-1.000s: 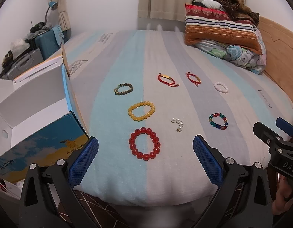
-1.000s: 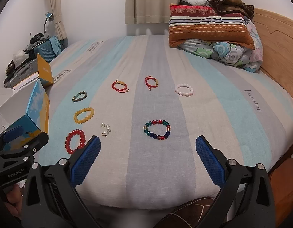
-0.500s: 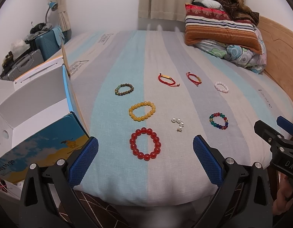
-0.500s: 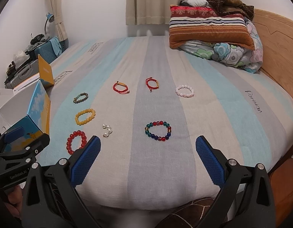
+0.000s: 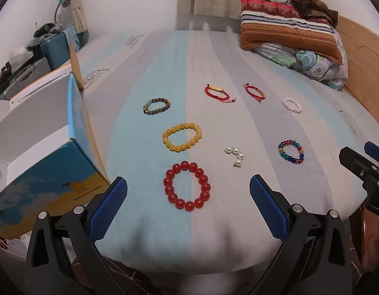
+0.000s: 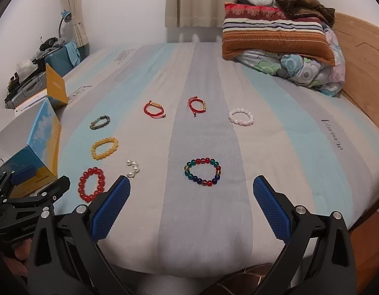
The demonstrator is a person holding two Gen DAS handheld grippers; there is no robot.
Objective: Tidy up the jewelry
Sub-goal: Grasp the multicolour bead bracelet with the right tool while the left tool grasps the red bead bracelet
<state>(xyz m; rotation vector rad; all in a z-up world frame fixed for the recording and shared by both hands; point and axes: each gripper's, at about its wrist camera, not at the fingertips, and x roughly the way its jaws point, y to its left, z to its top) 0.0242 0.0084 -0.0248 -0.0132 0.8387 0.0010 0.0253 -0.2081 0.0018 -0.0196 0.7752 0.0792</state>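
Left gripper [image 5: 188,202]: your jaws stand wide apart and empty, low over the near edge of the bed [image 5: 214,245], with the red bead bracelet [image 5: 187,185] lying just ahead between the blue pads.
Right gripper [image 6: 190,207]: also spread wide with nothing held, facing the multicolour bracelet [image 6: 202,171], which lies to the right of the red bead bracelet.
Step in hand: by the look of it, you are lining up a first pick; nothing has gone into the open box [image 5: 34,145] that stands left of the red bead bracelet.
How to do it well: come down straight over one side of the red ring, one pad inside the loop and one outside, and close on the beads, not the sheet. Lift clear before you swing left to the box, so the loop does not drag the yellow bracelet [image 5: 182,136] just beyond it.
Risk: round beads may roll out of a shallow pinch, and the soft sheet may bunch up between the pads.
Count, bead bracelets: five; red, yellow, a dark green-brown one [image 5: 156,105] beyond the yellow, the multicolour, and a white one [image 5: 291,105] far right of the red.
Count, red cord bracelets: two [image 5: 217,92], side by side in the far row.
Count, pearl pieces: one small cluster [image 5: 235,155], right of the red bracelet.
Count, boxes: one.
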